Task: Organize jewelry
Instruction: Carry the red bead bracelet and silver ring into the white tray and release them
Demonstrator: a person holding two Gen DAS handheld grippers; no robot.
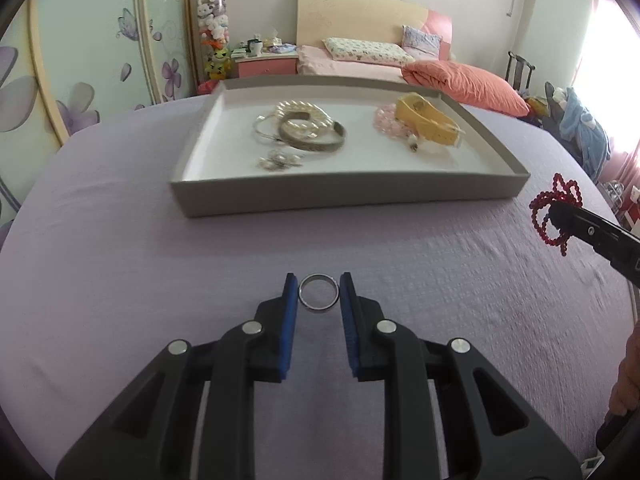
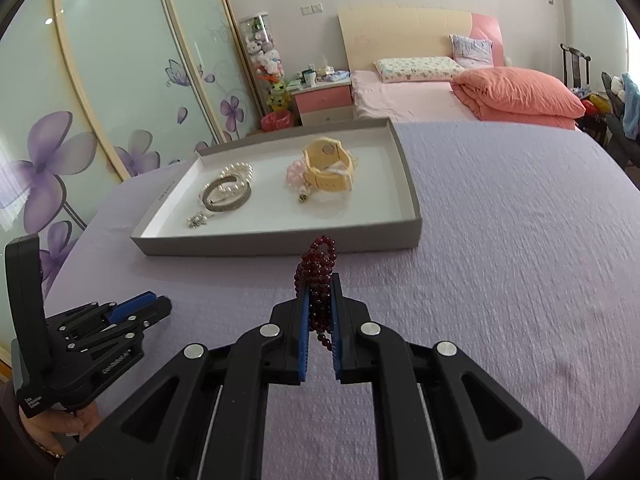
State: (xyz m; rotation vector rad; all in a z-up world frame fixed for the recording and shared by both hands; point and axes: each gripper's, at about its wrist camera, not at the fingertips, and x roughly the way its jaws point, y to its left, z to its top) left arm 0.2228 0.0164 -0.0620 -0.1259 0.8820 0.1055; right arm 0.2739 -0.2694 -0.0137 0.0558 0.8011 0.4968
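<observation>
- Left gripper [image 1: 319,294] low in the centre of the left wrist view, blue pads either side of a silver ring [image 1: 319,292] and touching or just beside it; whether clenched on it, cannot tell
- Ring flat on the lilac bedspread [image 1: 120,260], near the bottom of the frame
- Right gripper [image 2: 320,304] clenched on a dark red bead bracelet [image 2: 318,276], loops poking up above the tips, centre of the right wrist view
- Same bracelet [image 1: 554,210] at the right edge of the left view, lifted off the cloth
- Grey tray [image 1: 340,196] with white floor in the upper middle, on the bedspread
- Inside: pearl strand [image 1: 298,114] and silver bangles [image 1: 316,136] overlapping at left, small silver pieces [image 1: 278,160] in front of them
- Yellow watch [image 1: 428,118] touching pink beads [image 1: 386,120] at right
</observation>
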